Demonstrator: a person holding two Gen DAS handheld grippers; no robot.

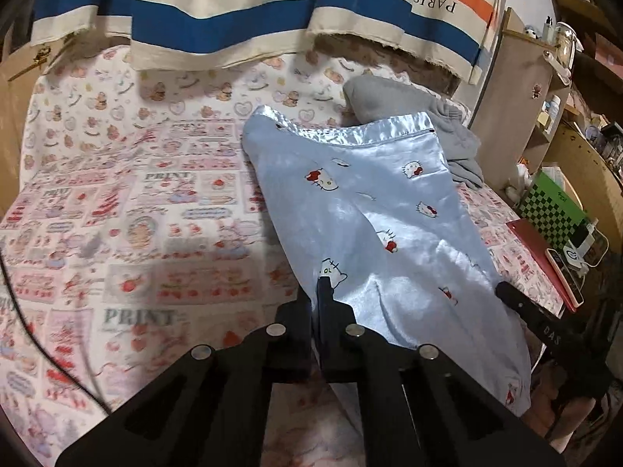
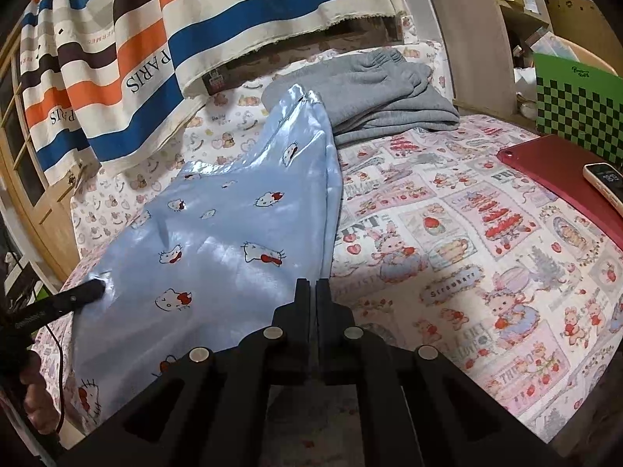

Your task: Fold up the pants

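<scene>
Light blue satin pants (image 1: 370, 202) with a cat print lie lengthwise on the patterned bedspread (image 1: 136, 233), their shiny waistband (image 1: 350, 128) at the far end. My left gripper (image 1: 316, 284) is shut on the pants' left edge near the near end, one finger on top of the cloth. My right gripper (image 1: 502, 290) shows at the pants' right edge. In the right wrist view the right gripper (image 2: 312, 284) is shut at the right edge of the pants (image 2: 233, 233), and the left gripper (image 2: 99, 286) presses on their left side.
Folded grey clothing (image 2: 389, 89) lies behind the pants. A striped curtain (image 1: 233, 19) hangs over the bed's far side. A red tablet (image 2: 553, 171) with a phone (image 2: 607, 183) on it and a green checkered box (image 2: 576, 113) sit at the right. A wooden shelf (image 1: 518, 89) stands beyond.
</scene>
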